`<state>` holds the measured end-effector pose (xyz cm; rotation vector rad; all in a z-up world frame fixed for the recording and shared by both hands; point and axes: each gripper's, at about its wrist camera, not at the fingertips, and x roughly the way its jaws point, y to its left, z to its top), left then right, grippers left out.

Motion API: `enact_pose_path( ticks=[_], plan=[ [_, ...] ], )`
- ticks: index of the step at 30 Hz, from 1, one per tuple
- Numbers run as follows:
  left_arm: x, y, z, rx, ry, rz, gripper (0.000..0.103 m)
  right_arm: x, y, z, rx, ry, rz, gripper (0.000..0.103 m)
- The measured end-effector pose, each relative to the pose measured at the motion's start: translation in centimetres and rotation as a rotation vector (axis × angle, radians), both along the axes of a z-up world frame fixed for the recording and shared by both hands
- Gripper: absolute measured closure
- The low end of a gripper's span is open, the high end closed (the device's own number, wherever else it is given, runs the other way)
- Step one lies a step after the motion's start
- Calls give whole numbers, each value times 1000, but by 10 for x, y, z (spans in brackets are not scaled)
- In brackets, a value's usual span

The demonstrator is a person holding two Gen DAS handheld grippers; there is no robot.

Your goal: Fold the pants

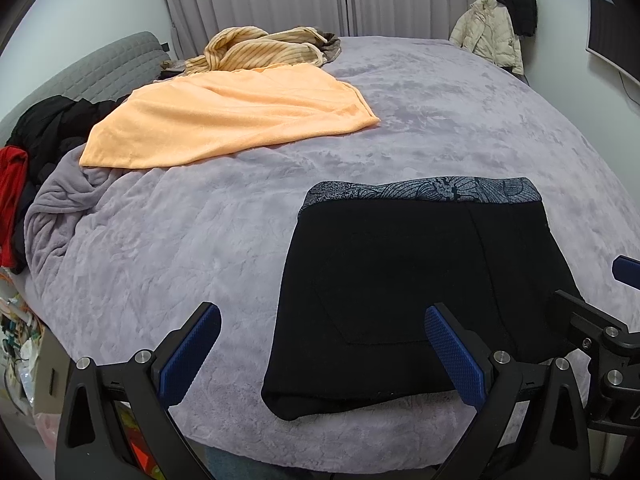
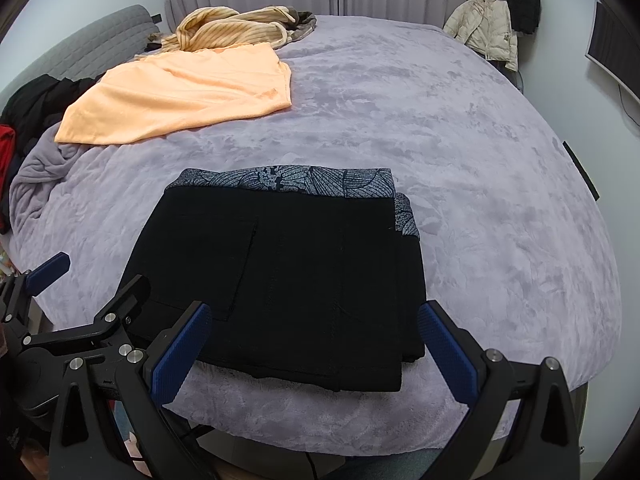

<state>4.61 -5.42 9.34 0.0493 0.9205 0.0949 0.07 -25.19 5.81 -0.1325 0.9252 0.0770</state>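
Black, soft and limp, the pants (image 2: 288,276) lie folded near the bed (image 2: 480,208) edge; with each hand-held gripper (image 1: 320,356) (image 2: 314,354) spread empty, we'd pinch the thick folded edges.

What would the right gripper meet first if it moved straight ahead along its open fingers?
Probably the folded black pants with patterned waistband, lying directly ahead of the right gripper on the grey plush bedspread; depth is uncertain.

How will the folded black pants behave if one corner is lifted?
The black pants are probably floppy: soft stacked layers, so the fold may fall open. They likely drag rather than slide, since the plush blanket looks grippy.
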Motion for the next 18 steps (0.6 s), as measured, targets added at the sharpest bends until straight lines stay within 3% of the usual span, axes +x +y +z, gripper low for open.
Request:
enact_pose_path(
  ticks=[18],
  plan=[
    [-1,8,-1,-33,-24,-29,1,0,0,-3,5,10,-8,0]
  ],
)
